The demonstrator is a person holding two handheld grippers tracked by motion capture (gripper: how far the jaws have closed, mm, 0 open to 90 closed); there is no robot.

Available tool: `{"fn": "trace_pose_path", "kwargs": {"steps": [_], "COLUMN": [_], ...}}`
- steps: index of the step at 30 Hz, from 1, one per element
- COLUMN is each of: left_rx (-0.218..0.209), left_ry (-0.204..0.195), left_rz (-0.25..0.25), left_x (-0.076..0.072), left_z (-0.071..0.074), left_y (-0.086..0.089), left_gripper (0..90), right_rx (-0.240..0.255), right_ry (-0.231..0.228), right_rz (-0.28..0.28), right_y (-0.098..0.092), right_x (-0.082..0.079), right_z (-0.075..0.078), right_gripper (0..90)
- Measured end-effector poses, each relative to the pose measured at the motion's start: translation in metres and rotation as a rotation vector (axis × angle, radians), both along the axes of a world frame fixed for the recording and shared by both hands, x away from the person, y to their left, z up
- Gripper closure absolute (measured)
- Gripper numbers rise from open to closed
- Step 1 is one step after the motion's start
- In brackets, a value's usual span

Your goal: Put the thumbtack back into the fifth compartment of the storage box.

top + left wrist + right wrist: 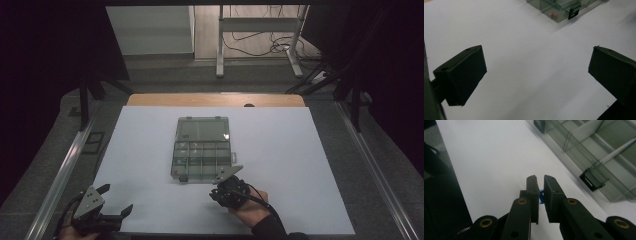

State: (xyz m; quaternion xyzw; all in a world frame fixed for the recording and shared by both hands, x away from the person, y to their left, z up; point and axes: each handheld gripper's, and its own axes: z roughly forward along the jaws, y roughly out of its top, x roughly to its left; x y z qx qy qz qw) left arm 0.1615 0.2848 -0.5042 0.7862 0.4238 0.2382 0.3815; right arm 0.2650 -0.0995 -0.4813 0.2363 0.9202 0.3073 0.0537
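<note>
A clear plastic compartment box [202, 159] lies open mid-table on a white sheet [290, 150], its lid [203, 129] folded back. In the left gripper view the box [560, 5] holds a red push pin [554, 15] in a near corner cell, beside a black latch [574, 13]. My left gripper [117, 198] rests at the sheet's near left corner, open and with nothing between its jaws [536, 72]. My right gripper [223, 180] sits just in front of the box's near right corner. It is shut [539, 179] on a small blue pin [541, 196] above the sheet, beside the box [599, 152].
A second black latch [592, 181] juts from the box's front wall near my right jaws. A wooden table edge [215, 100] runs behind the sheet. A metal rail [65, 165] lies left, another [375, 170] right. Desk legs and cables [260, 45] stand beyond.
</note>
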Motion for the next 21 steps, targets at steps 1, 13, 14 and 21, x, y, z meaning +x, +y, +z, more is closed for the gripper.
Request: {"fn": "trace_pose_path", "kwargs": {"steps": [1, 13, 14, 21], "left_rx": [0.001, 0.004, 0.005, 0.005], "left_ry": [0.0, 0.001, 0.001, 0.003], "left_rz": [-0.001, -0.001, -0.001, -0.001], "left_x": [0.0, 0.0, 0.0, 0.001], "left_z": [0.0, 0.0, 0.0, 0.0], "left_y": [0.0, 0.0, 0.0, 0.0], "left_gripper": [1.9, 2.0, 2.0, 2.0], "right_rx": [0.009, 0.059, 0.064, 0.096], "right_ry": [0.003, -0.008, -0.008, -0.008], "right_rz": [0.001, -0.011, -0.012, -0.022], "right_y": [0.0, 0.007, 0.008, 0.012], "right_x": [0.0, 0.009, 0.01, 0.018], "right_z": [0.001, 0.008, 0.009, 0.014], "right_gripper": [82.3, 82.4, 82.4, 82.4]}}
